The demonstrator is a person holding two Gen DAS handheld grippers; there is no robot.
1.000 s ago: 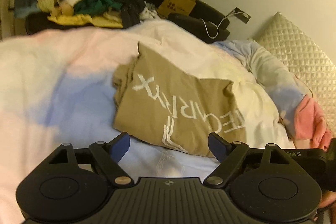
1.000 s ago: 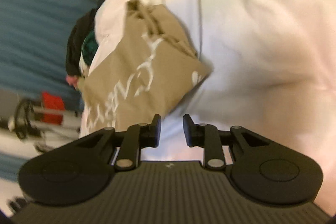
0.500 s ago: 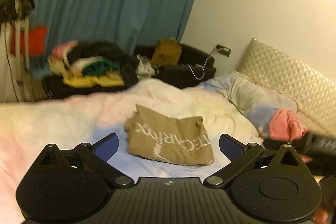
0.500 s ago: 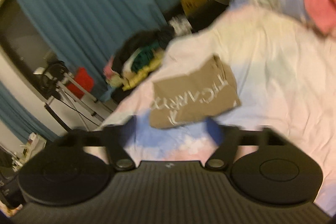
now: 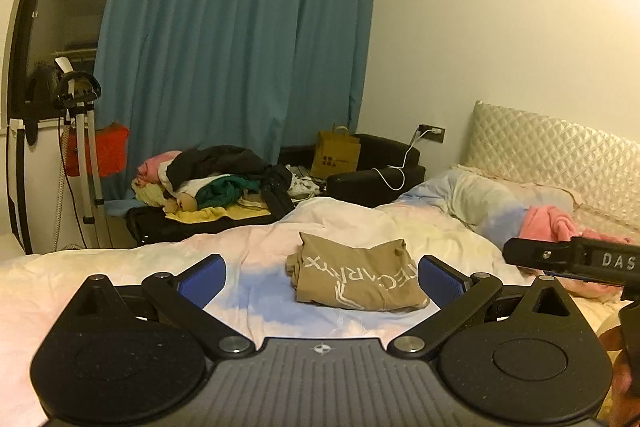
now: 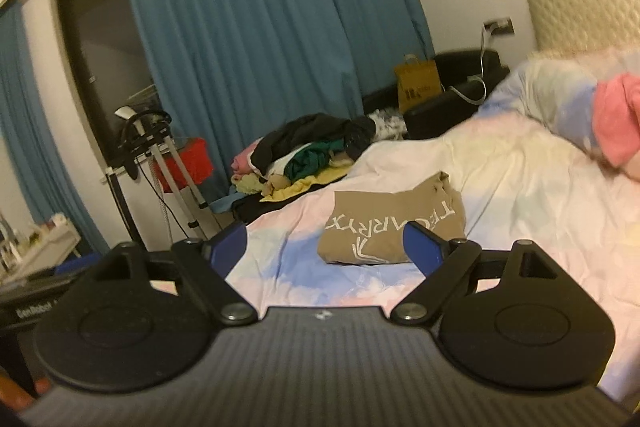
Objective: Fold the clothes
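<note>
Folded tan shirt (image 5: 356,277) lay flat on the bed duvet (image 5: 100,275), well ahead of both grippers, touched by neither. Left gripper (image 5: 320,277) held wide apart, blue pads (image 5: 202,277) bracketing the shirt in frame, nothing between them. Right gripper (image 6: 326,247) likewise spread wide and carrying nothing; shirt (image 6: 394,227) seen between its fingers, closer to the right-side pad (image 6: 422,247).

Shirt: soft knit, roughly rectangular bundle, white block lettering upside down to the cameras, slight bunching at the far right corner. Duvet: crumpled fabric, pastel pink/blue/cream cloud print. Quilted cream headboard (image 5: 560,155), diamond stitching, slightly glossy. Pink garment (image 5: 550,223) bunched near the pillow end. Blue pleated curtain (image 5: 240,47) behind. Unsorted clothes pile (image 5: 212,179) on a dark low couch beyond the bed, black, green, yellow and pink pieces mixed. Brown paper bag (image 5: 335,155) upright on the same couch; white cable (image 5: 400,163) running from a wall socket.

Left view only: part of the right gripper's black body at right edge, partial "DAS" lettering, above the bed.
Right view only: second curtain strip at far left, white cluttered shelf (image 6: 40,247) and a dark device with partly legible label at lower left. Tripod stand (image 6: 160,163) and red item (image 6: 192,159) seen in both.
</note>
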